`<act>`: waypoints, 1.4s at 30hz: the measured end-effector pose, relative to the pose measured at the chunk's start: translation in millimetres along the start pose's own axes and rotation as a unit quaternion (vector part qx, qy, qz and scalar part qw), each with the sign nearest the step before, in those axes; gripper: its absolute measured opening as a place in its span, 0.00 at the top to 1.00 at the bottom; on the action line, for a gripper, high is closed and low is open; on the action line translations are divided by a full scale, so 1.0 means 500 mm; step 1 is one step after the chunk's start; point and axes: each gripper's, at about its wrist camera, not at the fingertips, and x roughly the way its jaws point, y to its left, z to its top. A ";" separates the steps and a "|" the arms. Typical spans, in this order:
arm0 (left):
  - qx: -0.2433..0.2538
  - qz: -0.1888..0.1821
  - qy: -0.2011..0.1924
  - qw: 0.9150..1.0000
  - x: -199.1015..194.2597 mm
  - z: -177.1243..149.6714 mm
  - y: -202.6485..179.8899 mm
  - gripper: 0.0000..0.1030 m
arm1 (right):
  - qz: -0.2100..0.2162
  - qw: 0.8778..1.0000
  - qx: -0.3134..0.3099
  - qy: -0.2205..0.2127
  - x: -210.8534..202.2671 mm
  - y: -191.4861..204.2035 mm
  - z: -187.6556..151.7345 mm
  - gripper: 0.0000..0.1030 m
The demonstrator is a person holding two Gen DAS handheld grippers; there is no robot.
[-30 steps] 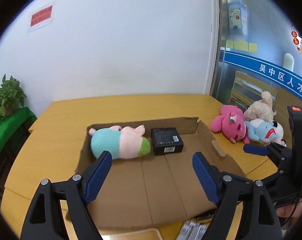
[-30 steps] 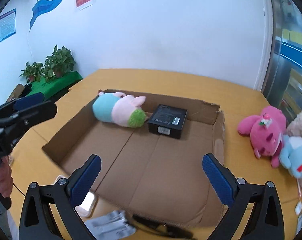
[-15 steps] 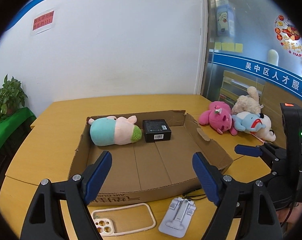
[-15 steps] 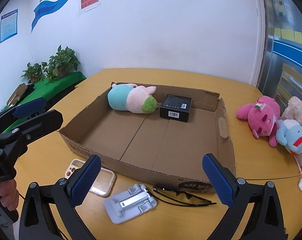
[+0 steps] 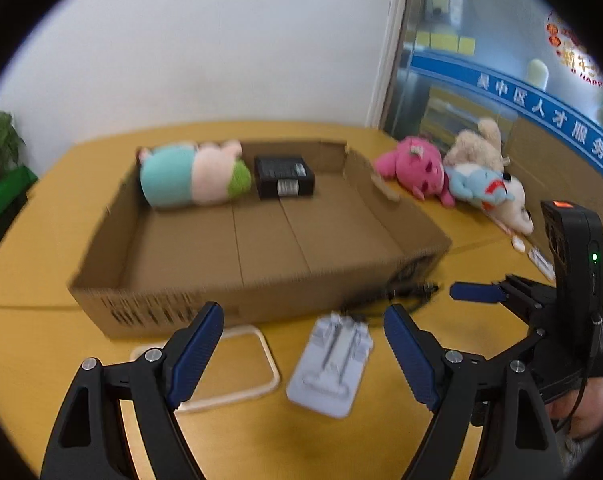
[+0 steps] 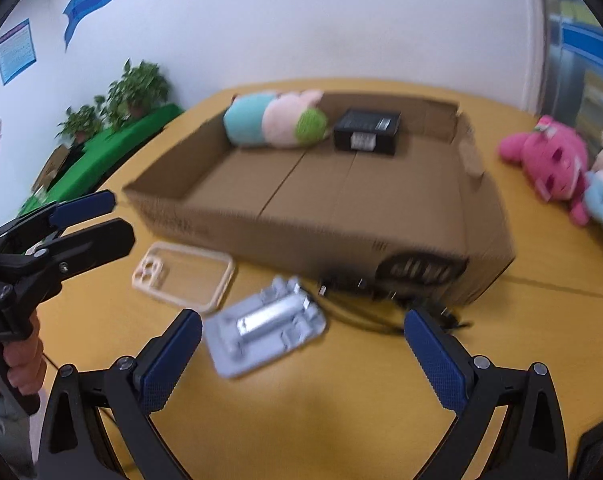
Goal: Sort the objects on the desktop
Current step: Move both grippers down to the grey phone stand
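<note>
Between open jaws, grey stand (image 5: 330,364)

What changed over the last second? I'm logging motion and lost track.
Both claws, left and right, pulled back from over the box and dipped toward the phone case, stand and glasses in front of it. Nothing was grasped or released. Jaws open; the plush and black box did not move.

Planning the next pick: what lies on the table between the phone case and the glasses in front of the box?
The grey phone stand lies between the phone case and the glasses, clearest in the right wrist view.
</note>
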 end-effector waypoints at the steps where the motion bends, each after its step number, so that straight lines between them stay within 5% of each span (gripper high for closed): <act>1: -0.001 0.000 0.012 1.000 0.010 -0.012 0.002 0.20 | 0.008 1.000 -0.005 0.010 0.012 0.000 -0.013 0.00; 6: -0.028 -0.016 0.058 0.998 0.049 -0.057 0.016 0.20 | 0.035 0.998 -0.030 0.052 0.071 0.002 -0.045 0.02; 13: -0.057 -0.022 0.103 0.993 0.078 -0.092 0.039 0.20 | 0.077 0.994 -0.025 0.071 0.135 -0.009 -0.035 0.25; 20: -0.099 -0.027 0.117 0.988 0.081 -0.115 0.082 0.20 | 0.086 0.993 -0.028 0.082 0.165 -0.007 -0.028 0.27; 27: -0.114 -0.021 0.122 0.986 0.074 -0.121 0.118 0.20 | 0.179 0.981 -0.025 0.076 0.143 0.028 -0.049 0.24; 30: -0.121 -0.022 0.122 0.985 0.071 -0.126 0.129 0.20 | 0.123 0.989 -0.023 0.075 0.153 0.012 -0.041 0.24; 34: -0.125 -0.027 0.136 0.982 0.084 -0.129 0.126 0.21 | 0.120 0.989 -0.031 0.084 0.176 0.017 -0.031 0.24; 42: -0.135 -0.016 0.151 0.979 0.087 -0.141 0.146 0.21 | 0.205 0.972 -0.072 0.093 0.148 0.093 -0.069 0.25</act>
